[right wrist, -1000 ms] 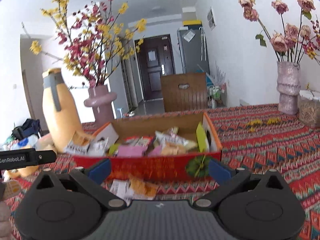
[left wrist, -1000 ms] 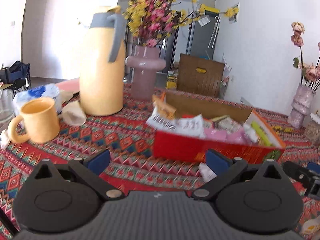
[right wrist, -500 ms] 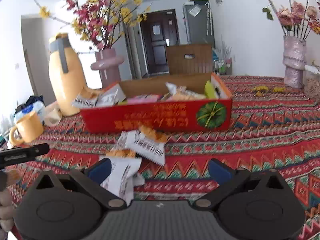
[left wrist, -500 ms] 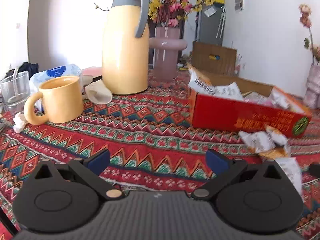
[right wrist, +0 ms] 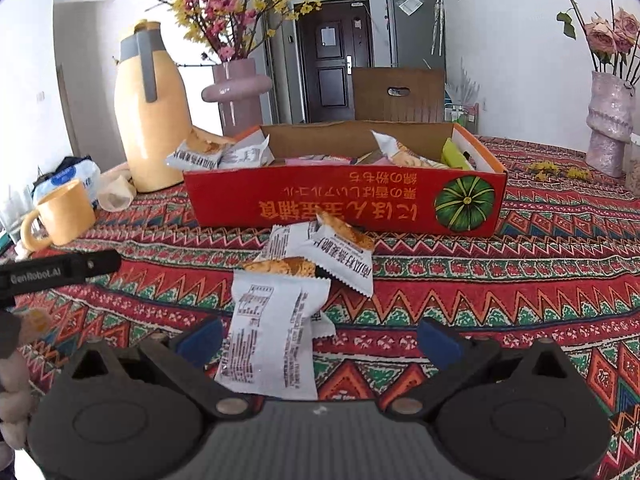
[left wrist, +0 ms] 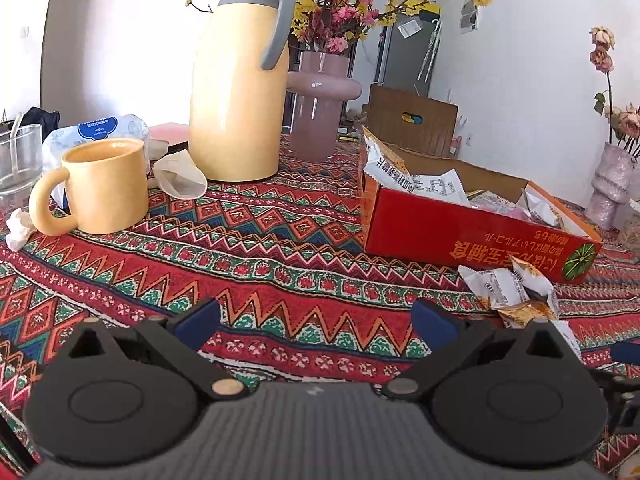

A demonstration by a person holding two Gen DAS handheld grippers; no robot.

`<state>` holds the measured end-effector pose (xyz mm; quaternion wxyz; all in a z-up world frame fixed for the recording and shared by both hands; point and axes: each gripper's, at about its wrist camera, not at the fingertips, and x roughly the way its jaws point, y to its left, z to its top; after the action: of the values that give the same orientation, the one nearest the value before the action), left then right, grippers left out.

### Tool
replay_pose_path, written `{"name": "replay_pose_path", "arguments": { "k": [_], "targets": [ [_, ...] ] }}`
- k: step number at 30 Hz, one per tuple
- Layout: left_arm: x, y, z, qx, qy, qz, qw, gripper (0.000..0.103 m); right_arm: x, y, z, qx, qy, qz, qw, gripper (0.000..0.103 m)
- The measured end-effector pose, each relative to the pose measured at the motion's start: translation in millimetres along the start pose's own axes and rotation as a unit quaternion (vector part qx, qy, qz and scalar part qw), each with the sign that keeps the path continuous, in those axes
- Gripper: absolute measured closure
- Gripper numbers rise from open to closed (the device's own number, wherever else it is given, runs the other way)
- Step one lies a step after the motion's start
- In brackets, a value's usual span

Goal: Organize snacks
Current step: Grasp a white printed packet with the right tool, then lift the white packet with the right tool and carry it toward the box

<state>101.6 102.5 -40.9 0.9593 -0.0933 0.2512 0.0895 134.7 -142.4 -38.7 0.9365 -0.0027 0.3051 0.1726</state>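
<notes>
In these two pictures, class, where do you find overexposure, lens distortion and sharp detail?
Left wrist view: the doorway behind the thermos is blown out white, and the frame corners curve dark. Right wrist view: the wall behind the flower vase glares, the frame edges bow, yet print on the nearest snack packet and red box stays sharp.

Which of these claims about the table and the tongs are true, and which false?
1. Both tongs, left tongs and right tongs, hold nothing. True.
2. The red cardboard snack box is empty. False: wrapped snacks fill it.
3. White snack packets lie on the patterned tablecloth in front of the box. True.
4. The yellow ceramic mug lies on its side. False: it stands upright.
</notes>
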Motion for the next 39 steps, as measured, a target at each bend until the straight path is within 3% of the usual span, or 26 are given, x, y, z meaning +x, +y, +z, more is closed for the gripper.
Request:
{"name": "replay_pose_path", "arguments": {
  "k": [9, 12, 14, 25, 39],
  "targets": [
    [-1, 0, 0, -0.002, -0.001, 0.000, 1.0000, 0.000, 11, 16, 3, -0.011, 0.008, -0.001, 1.000, 0.007],
    [-1, 1, 0, -0.004, -0.002, -0.001, 1.0000, 0.000, 19, 22, 4, -0.018, 0.019, -0.005, 1.000, 0.021],
    [-1, 1, 0, -0.005, -0.001, -0.002, 1.0000, 0.000, 23, 24, 2, -0.020, 0.028, -0.006, 0.999, 0.041],
    [0, 1, 0, -0.006, 0.001, 0.002, 1.0000, 0.000, -4, 2, 3, 0.003, -0.015, 0.005, 1.000, 0.041],
    [6, 1, 1, -0.009, 0.017, 0.026, 0.9995, 0.000, -36, -100, 9, 0.086, -0.084, -0.073, 0.990, 0.042]
  ]
}}
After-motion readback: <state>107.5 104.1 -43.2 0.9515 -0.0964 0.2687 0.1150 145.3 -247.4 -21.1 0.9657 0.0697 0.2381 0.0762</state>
